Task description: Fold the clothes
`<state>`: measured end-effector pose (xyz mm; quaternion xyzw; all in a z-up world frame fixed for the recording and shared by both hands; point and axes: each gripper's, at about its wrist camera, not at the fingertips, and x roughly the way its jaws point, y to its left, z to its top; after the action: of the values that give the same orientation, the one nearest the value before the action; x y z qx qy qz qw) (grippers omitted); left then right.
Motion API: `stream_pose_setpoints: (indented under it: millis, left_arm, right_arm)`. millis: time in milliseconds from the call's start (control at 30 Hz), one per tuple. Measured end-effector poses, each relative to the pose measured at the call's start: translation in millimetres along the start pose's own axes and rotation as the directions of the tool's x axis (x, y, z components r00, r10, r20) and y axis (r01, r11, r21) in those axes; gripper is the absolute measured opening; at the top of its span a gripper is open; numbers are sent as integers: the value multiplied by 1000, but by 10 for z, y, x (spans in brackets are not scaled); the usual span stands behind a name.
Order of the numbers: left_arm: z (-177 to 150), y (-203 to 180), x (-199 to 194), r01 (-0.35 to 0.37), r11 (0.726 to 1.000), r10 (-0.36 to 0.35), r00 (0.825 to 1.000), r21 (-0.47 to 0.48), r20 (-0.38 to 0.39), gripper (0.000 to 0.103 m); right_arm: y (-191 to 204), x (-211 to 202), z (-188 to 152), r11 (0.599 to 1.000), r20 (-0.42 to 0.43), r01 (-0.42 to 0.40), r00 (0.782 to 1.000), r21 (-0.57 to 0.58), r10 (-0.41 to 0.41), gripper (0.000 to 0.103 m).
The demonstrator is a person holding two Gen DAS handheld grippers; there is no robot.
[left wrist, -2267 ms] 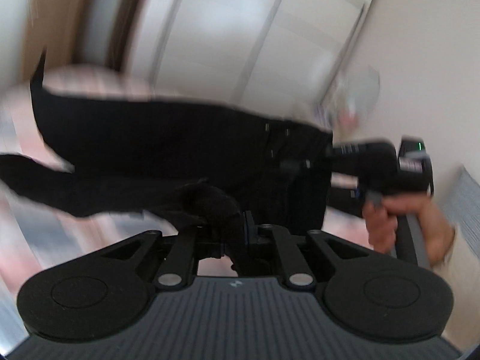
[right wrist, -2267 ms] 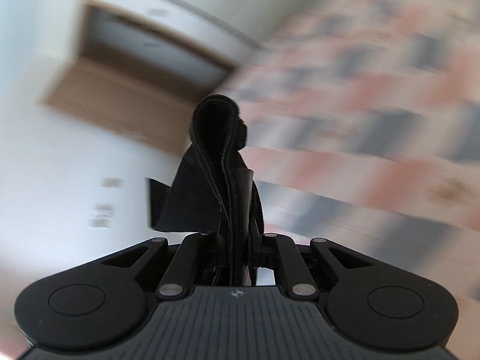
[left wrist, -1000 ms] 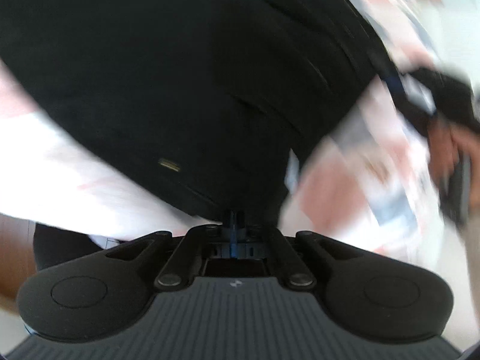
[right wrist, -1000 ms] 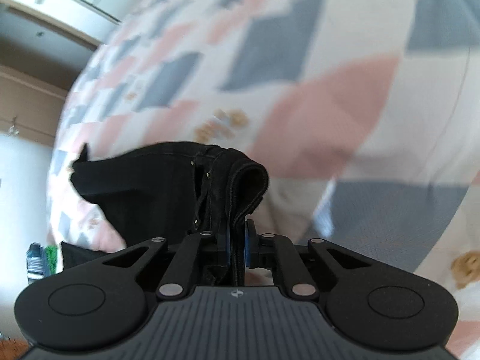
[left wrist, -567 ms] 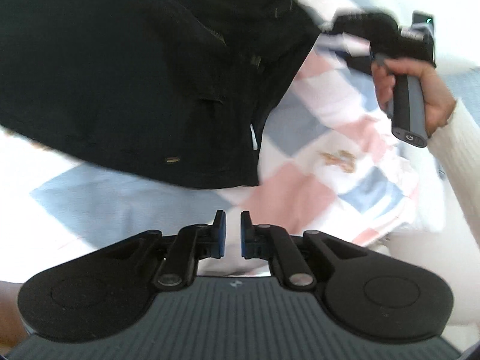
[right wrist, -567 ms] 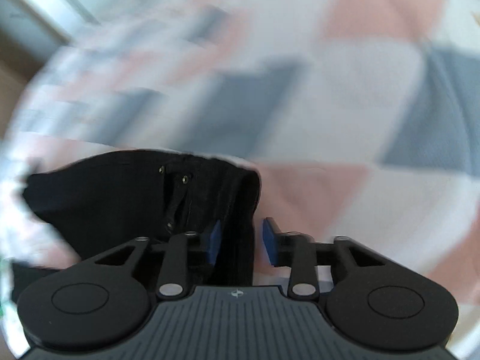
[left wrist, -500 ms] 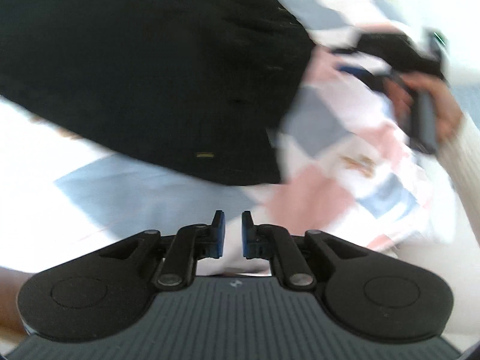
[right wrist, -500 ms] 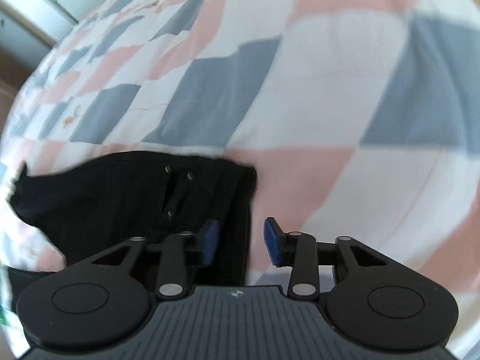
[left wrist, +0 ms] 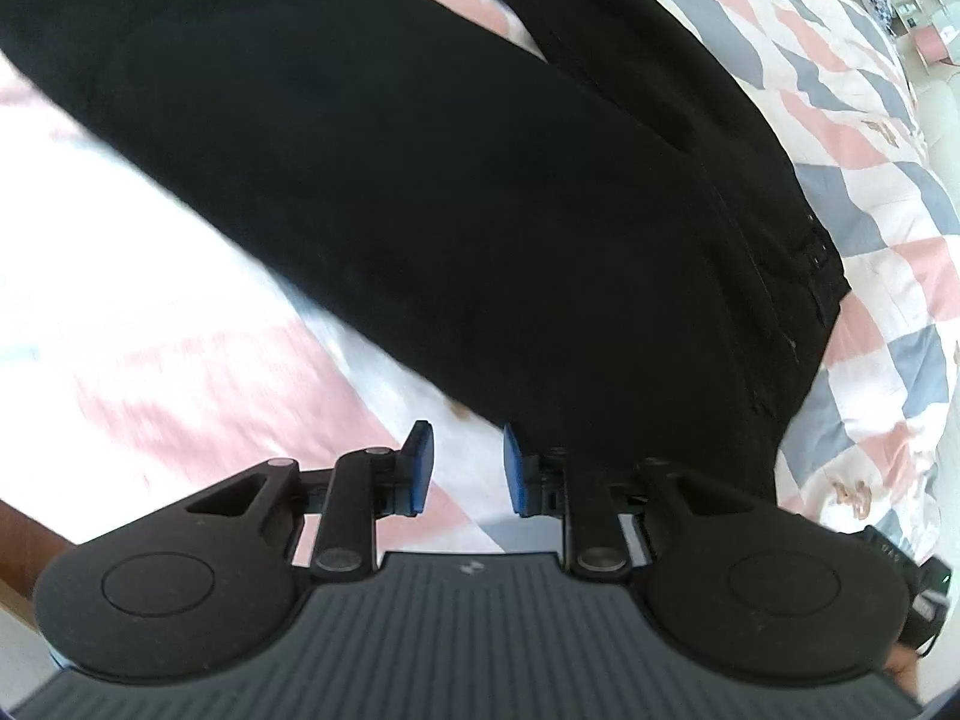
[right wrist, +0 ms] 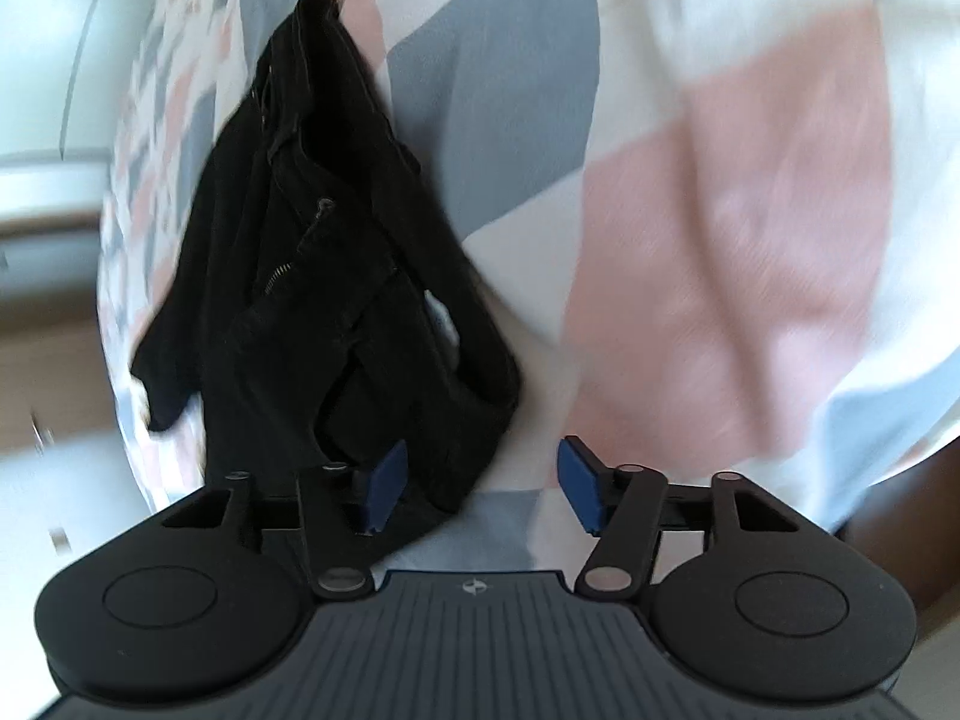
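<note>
Since the earlier frames, we are noting both the left gripper [left wrist: 462,465] and right gripper [right wrist: 477,483] hanging released over black trousers [left wrist: 480,180] lying on the checked quilt [right wrist: 720,210].

We see the right gripper [right wrist: 477,483] with fingers [right wrist: 387,477] spread, empty, over the bed [right wrist: 720,228]. Black trousers [right wrist: 324,276] lie crumpled on the bed, their near edge beside the left finger.
</note>
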<state>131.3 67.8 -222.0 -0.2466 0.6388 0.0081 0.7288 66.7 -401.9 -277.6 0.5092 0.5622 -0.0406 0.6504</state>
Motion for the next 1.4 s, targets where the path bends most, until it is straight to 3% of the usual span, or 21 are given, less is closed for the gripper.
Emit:
stream_pose_setpoints:
  millis: [100, 167, 267, 300, 333, 400, 467, 533, 600, 700, 867, 900, 933, 967, 1000, 1067, 1233, 1300, 1400]
  left_arm:
    - [229, 244, 22, 31, 999, -30, 1000, 26, -7, 23]
    - [387, 507, -6, 55, 998, -55, 998, 18, -7, 25]
    - [663, 1079, -171, 56, 998, -55, 998, -17, 42, 31]
    - [769, 1317, -258, 47, 998, -44, 996, -38, 73, 32]
    - [879, 1567, -351, 35, 997, -28, 994, -67, 107, 35]
    - [1104, 2094, -544, 14, 989, 12, 984, -149, 178, 36]
    - [1304, 2617, -721, 12, 969, 51, 967, -247, 249, 38]
    - [1446, 3047, -824, 25, 944, 81, 949, -329, 305, 39]
    - [1539, 3351, -833, 19, 925, 119, 934, -380, 336, 40]
    - [1634, 3641, -720, 45, 905, 120, 927, -424, 355, 40]
    - [1876, 3837, -602, 86, 904, 106, 903, -419, 416, 38]
    - [1913, 3823, -575, 74, 913, 110, 902, -401, 418, 38]
    - [1938, 3799, -553, 56, 922, 118, 901, -383, 417, 32]
    - [1940, 3759, -547, 34, 931, 129, 901, -364, 414, 20]
    - [1938, 3729, -578, 21, 937, 135, 900, -350, 415, 14]
    - [1943, 3690, -713, 15, 943, 137, 894, -333, 427, 7]
    - [1676, 3351, -1094, 29, 963, 105, 876, -269, 470, 6]
    - [1470, 3186, -1238, 26, 973, 90, 875, -230, 476, 6]
    - [1055, 3013, -1332, 5, 983, 82, 880, -181, 468, 6]
  right_arm:
    - [-18, 210, -227, 998, 122, 18, 992, 66, -26, 55]
    - [-71, 310, -394, 988, 229, -15, 973, 151, -20, 56]
    - [-113, 368, -618, 956, 400, -128, 916, 265, 12, 56]
    - [-119, 377, -689, 941, 454, -168, 891, 293, 17, 46]
    - [-59, 349, -743, 944, 495, -167, 869, 283, 5, 36]
    - [113, 294, -848, 968, 550, -130, 835, 214, -9, 34]
    - [183, 275, -915, 975, 569, -142, 822, 172, 20, 34]
    - [156, 311, -929, 968, 561, -158, 828, 198, 20, 34]
    - [128, 369, -929, 964, 544, -155, 839, 217, 13, 34]
    - [154, 428, -928, 961, 552, -177, 833, 214, 31, 40]
    - [95, 453, -884, 967, 543, -155, 840, 202, 21, 43]
    - [112, 465, -866, 973, 537, -130, 843, 191, 7, 39]
    - [148, 450, -848, 979, 536, -102, 844, 177, -9, 28]
    - [184, 433, -831, 984, 535, -74, 844, 163, -25, 22]
    - [221, 416, -814, 988, 535, -46, 844, 149, -41, 12]
    - [331, 260, -790, 991, 551, -73, 834, 110, 0, 10]
    - [655, -403, -662, 993, 603, -110, 789, -50, 118, 8]
    - [672, -690, -563, 990, 596, -96, 791, -105, 140, 8]
    - [547, -927, -497, 993, 593, -10, 801, -117, 78, 8]
